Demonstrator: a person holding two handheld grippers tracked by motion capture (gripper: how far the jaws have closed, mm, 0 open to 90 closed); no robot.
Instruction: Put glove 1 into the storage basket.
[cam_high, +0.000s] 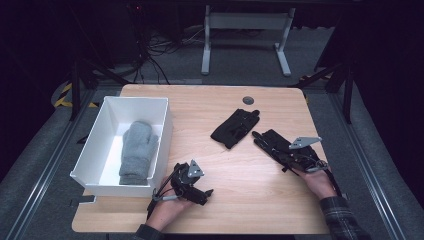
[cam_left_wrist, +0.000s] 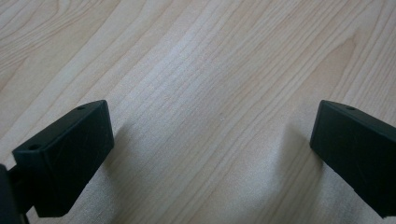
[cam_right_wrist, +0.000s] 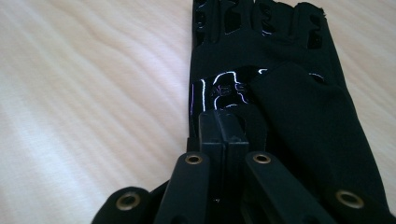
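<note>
A black glove (cam_high: 269, 140) lies flat on the wooden table (cam_high: 240, 200) at the right, fingers pointing away from me. My right gripper (cam_high: 286, 154) is at its near cuff end. In the right gripper view the jaws are pressed together, shut on the fabric of the black glove (cam_right_wrist: 299, 98) at my right gripper (cam_right_wrist: 224, 125). A second black glove (cam_high: 235, 127) lies just left of the first. My left gripper (cam_high: 204, 194) rests low near the front edge; the left gripper view has its jaws wide apart, so my left gripper (cam_left_wrist: 212, 140) is open over bare wood.
A white bin (cam_high: 165, 131) stands at the table's left with a grey mitten (cam_high: 136, 150) lying inside. A dark round grommet (cam_high: 248, 100) sits near the far edge. Beyond the table are a desk frame (cam_high: 245, 22) and cables on the floor.
</note>
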